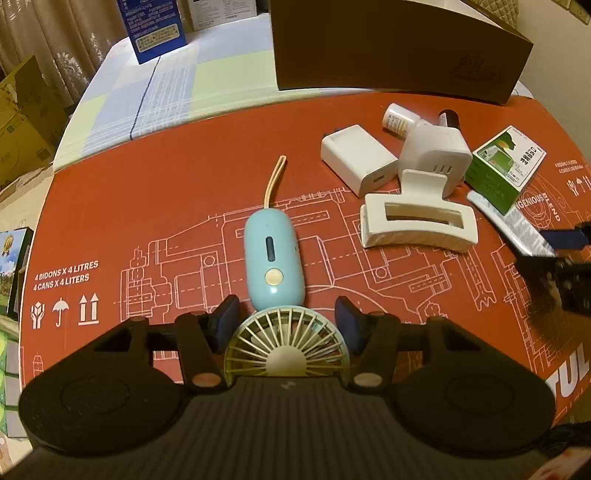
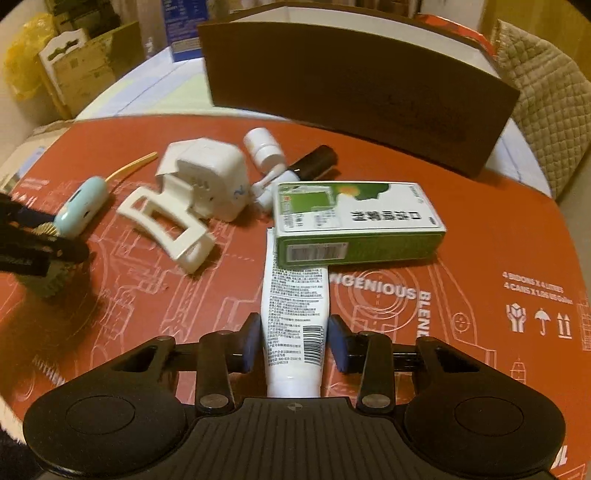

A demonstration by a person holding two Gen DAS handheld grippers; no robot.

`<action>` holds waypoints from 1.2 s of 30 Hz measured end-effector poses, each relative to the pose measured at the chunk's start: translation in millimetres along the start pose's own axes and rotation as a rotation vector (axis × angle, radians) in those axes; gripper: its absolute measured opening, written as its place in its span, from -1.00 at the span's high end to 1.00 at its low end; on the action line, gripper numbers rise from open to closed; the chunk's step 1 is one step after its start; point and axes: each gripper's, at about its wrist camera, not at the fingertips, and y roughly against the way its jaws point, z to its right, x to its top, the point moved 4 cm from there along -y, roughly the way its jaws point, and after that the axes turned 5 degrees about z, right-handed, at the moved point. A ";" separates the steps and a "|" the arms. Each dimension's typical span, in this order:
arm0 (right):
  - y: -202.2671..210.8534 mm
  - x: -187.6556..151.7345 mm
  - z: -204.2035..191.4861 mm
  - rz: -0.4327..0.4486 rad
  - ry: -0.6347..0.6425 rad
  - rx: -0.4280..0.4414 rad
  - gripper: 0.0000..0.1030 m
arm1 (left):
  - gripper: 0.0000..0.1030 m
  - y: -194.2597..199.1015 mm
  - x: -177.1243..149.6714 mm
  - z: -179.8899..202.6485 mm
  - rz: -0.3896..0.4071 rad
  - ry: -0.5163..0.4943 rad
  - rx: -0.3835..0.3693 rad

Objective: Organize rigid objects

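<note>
A light blue handheld fan (image 1: 274, 258) lies on the red printed cardboard (image 1: 147, 199), its round head between the fingers of my left gripper (image 1: 287, 325), which is open around it. My right gripper (image 2: 293, 343) is open around a white tube (image 2: 293, 295) whose far end lies under a green box (image 2: 354, 221). A white hair claw (image 1: 417, 221), a white adapter (image 1: 436, 158), a white charger block (image 1: 356, 157), a small white bottle (image 1: 399, 118) and a dark tube (image 1: 448, 118) lie in a cluster.
A brown cardboard box (image 1: 399, 48) stands at the back of the table. A blue carton (image 1: 155, 26) stands at the far left on the checked cloth (image 1: 147, 85). More boxes stand beyond the table's left edge (image 1: 22, 122).
</note>
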 end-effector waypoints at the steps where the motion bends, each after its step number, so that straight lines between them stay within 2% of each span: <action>1: 0.7 -1.8 -1.9 -0.004 0.008 0.009 0.31 | -0.02 0.6 -0.1 0.3 -0.001 0.000 0.001; 7: 8.4 -6.8 -4.9 -0.027 -0.026 0.073 0.33 | -0.01 7.1 -1.6 1.1 -0.001 -0.001 -0.003; 14: 31.4 -0.8 -11.1 0.014 -0.028 0.133 0.34 | 0.01 21.0 -1.3 4.1 0.027 -0.016 -0.009; 15: 34.4 0.8 -13.1 0.021 -0.019 0.136 0.34 | 0.44 23.0 -0.7 4.7 0.034 -0.017 -0.015; 16: 37.8 2.0 -15.3 0.029 -0.010 0.136 0.34 | 0.50 23.5 -0.4 4.4 0.028 -0.017 -0.013; 19: 42.9 3.8 -15.7 0.040 -0.004 0.136 0.34 | 0.50 23.8 -1.3 7.1 0.031 -0.033 -0.029; 24: 35.7 -4.3 -12.1 0.001 0.000 0.114 0.34 | 0.50 24.2 -3.9 8.8 0.039 -0.031 -0.022; 27: 30.7 -10.6 -10.1 -0.018 -0.005 0.104 0.32 | 0.43 20.3 -6.0 7.1 0.016 -0.030 -0.022; 36: 10.4 -15.9 -12.3 -0.053 -0.001 0.072 0.30 | 0.45 7.9 -10.6 4.4 -0.026 -0.011 -0.030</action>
